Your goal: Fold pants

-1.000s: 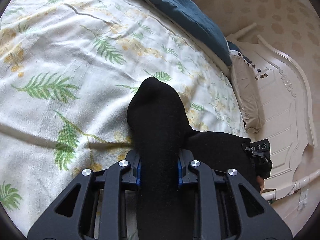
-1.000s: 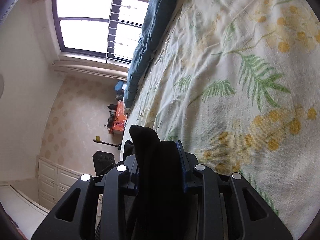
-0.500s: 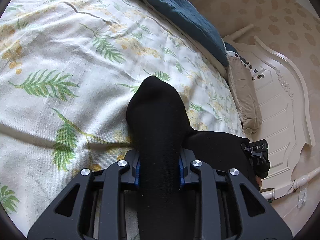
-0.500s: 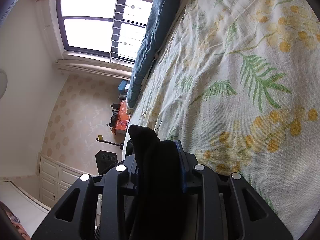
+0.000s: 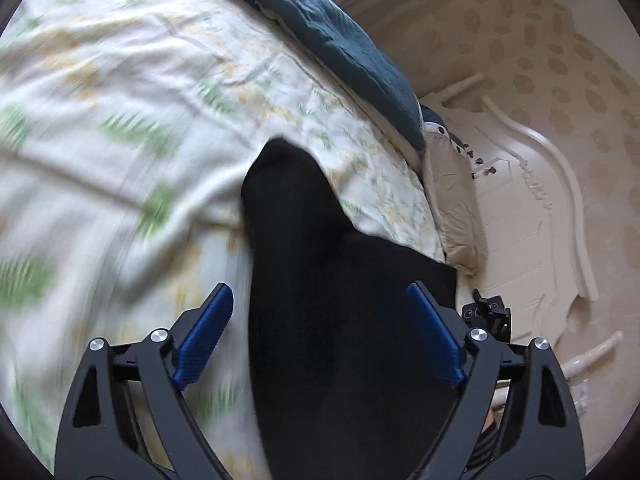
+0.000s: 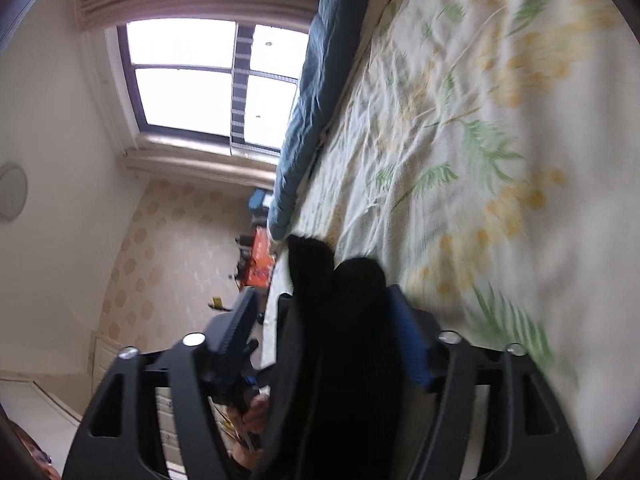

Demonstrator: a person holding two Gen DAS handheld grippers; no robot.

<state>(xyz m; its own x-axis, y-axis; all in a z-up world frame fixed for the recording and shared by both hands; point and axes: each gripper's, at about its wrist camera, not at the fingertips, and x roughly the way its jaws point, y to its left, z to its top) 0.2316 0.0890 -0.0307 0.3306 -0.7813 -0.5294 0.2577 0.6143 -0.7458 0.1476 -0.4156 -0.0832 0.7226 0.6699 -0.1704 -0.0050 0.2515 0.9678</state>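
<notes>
Black fabric pants (image 5: 320, 300) are lying on a cream bedsheet printed with green fern leaves and yellow blossoms (image 5: 120, 100), filling the centre of the left wrist view from 12 o'clock down to 6 o'clock. The left gripper (image 5: 320, 312) is standing with its blue-padded fingers (image 5: 206, 332) spread wide on either side of the cloth, neither pad pinching it. A second black gripper is peeking out at 4 o'clock, beyond the pants' edge. A dark teal quilt (image 5: 352, 52) is running along the far side of the bed toward 1 o'clock, with a beige pillow (image 5: 456, 200) and a white carved headboard (image 5: 540, 200) at 3 o'clock. In the right wrist view, the right gripper (image 6: 324, 312) is also parted, its fingers apart, with a bunched fold of the pants (image 6: 332, 340) rising between them and lying against the pad at 4 o'clock. A bright window with a dark frame (image 6: 200, 80) is showing at 10 o'clock, the sheet (image 6: 480, 140) blurring at 3 o'clock.
</notes>
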